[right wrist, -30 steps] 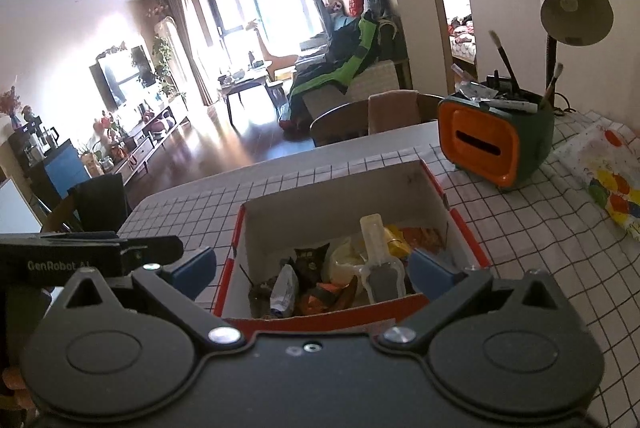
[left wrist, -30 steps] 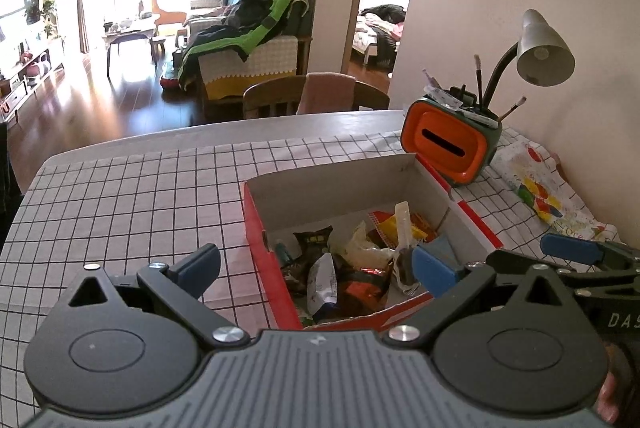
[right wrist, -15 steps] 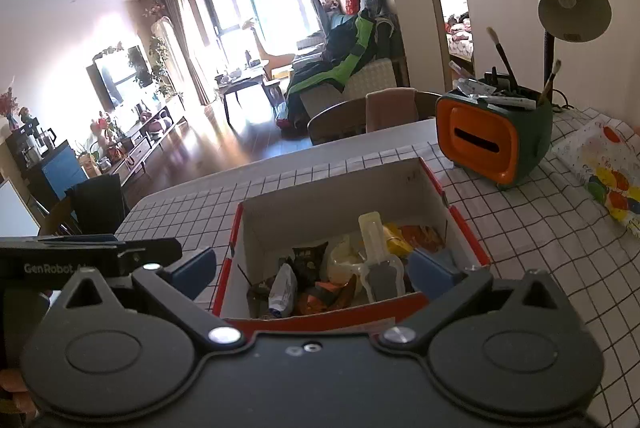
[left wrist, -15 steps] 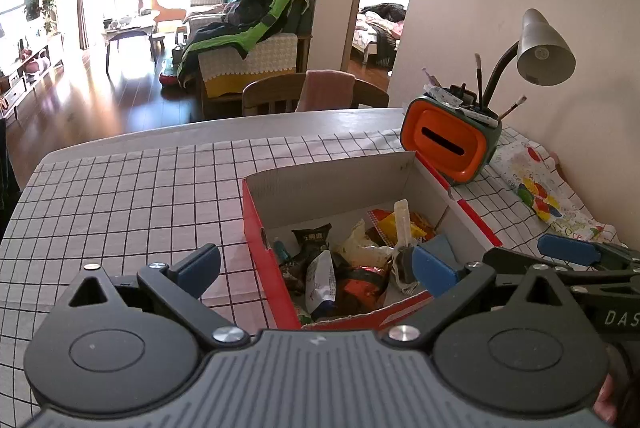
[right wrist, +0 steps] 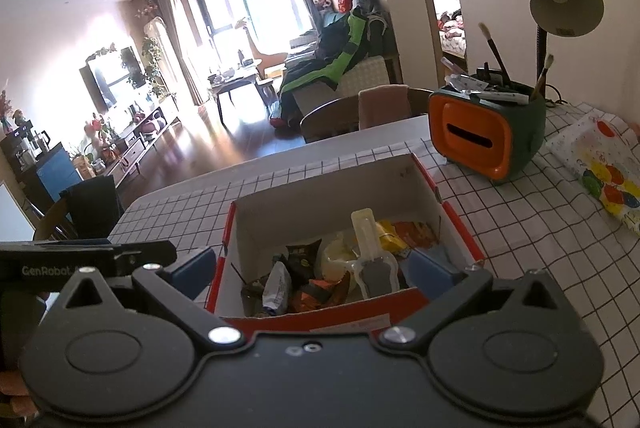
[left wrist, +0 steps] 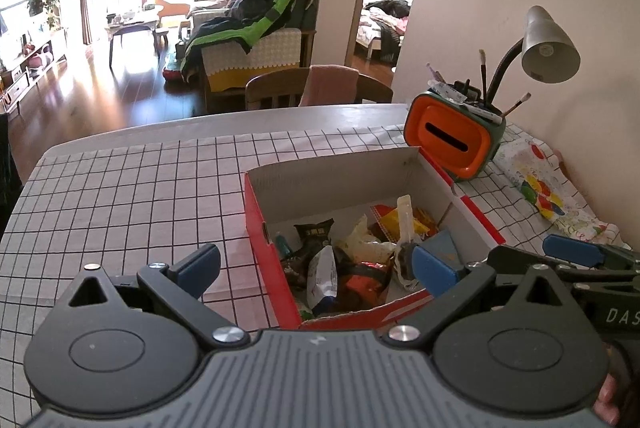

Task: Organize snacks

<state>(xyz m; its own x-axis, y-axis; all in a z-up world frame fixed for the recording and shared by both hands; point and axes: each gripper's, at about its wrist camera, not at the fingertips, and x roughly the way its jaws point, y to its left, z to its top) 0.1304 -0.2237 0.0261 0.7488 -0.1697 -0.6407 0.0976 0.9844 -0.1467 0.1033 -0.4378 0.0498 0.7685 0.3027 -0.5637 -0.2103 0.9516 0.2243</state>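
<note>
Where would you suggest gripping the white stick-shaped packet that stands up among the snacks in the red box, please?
Grip the white packet on its upper stem, coming from above. That narrow end sticks up clear of the other snacks, while its wider base sits wedged among wrappers in the red box, so probably only the top is free.

Both wrist views look forward and slightly down across the bench (left wrist: 120,188), close behind the red box (left wrist: 272,252). Left view sits left of it, right view nearly centred. Shared: box, orange holder (right wrist: 480,132), lamp (right wrist: 564,0).
</note>
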